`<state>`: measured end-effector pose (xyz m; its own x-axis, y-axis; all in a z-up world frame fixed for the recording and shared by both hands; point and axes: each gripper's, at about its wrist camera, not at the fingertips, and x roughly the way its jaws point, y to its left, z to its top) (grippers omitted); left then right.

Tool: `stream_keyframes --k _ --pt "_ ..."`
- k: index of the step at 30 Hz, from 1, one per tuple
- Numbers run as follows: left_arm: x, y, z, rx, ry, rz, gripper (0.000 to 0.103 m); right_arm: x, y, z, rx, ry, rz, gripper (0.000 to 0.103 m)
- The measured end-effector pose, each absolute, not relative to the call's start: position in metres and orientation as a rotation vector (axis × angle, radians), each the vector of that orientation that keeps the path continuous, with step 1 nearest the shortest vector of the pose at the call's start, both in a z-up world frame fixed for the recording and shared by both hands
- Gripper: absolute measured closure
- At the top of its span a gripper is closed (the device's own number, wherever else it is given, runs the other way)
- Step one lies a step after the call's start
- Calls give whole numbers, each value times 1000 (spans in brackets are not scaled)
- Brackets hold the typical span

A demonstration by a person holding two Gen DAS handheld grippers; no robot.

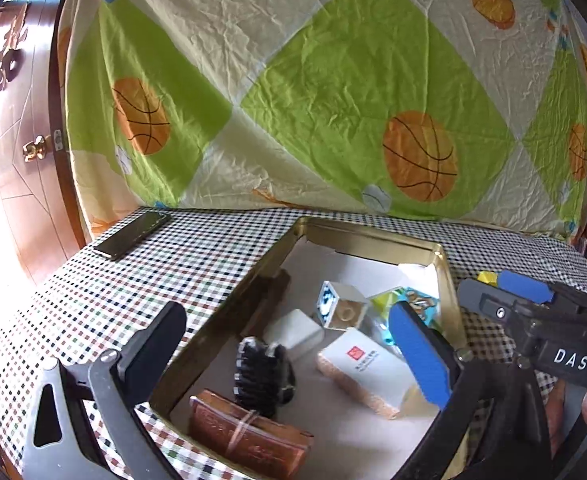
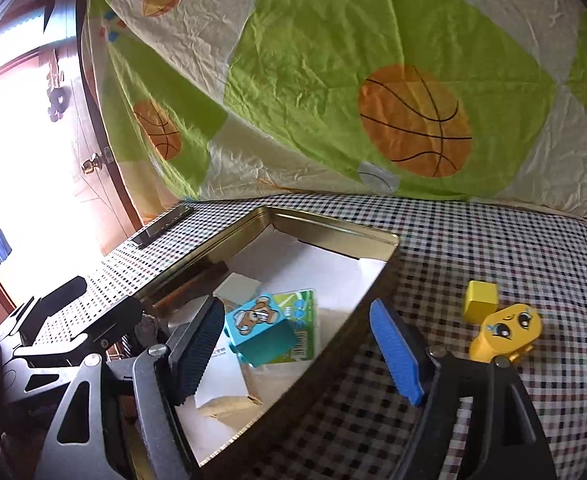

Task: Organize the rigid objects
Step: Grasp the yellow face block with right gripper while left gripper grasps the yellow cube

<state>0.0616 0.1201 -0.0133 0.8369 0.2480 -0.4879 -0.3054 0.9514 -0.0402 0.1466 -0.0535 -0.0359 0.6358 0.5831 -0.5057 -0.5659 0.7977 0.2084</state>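
step: between drops I think, most stuff already sits in the gold tin
left gripper: jaws wide, empty, over the tin
right gripper: jaws apart, nothing held
next: grab yellow toy and yellow cube off the surface, right of the tin

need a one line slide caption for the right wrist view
Open right claw above the gold tin's rim, teal bear box inside; yellow cube and yellow toy wait on the checked cloth.

Open gold tin holding small boxes, yellow cube and yellow toy outside on the cloth.
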Motion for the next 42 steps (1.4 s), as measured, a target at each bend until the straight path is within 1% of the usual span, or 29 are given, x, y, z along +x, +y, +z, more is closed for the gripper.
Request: stream_keyframes --k 5,13,18,25,30,32,37,42 --pt "78 81 -9 -123 521 192 0 159 -103 -44 20 593 523 25" --pt "121 20 -11 -92 581 109 0 200 -167 -60 83 695 358 25" --pt "146 2 -8 -58 598 131 0 221 -164 -69 42 761 363 25" --pt "153 20 -14 -150 611 133 0 231 -141 -86 -53 823 379 25" --pt "160 11 -18 -118 629 142 0 243 -139 -95 -47 864 387 25" --pt "164 8 -20 -109 636 147 0 243 -140 -94 -34 860 409 36" --pt "173 -5 -20 -93 644 137 0 237 -146 -91 -55 837 373 36" --pt "189 -25 -25 -46 649 136 0 242 -176 -89 5 830 299 36"
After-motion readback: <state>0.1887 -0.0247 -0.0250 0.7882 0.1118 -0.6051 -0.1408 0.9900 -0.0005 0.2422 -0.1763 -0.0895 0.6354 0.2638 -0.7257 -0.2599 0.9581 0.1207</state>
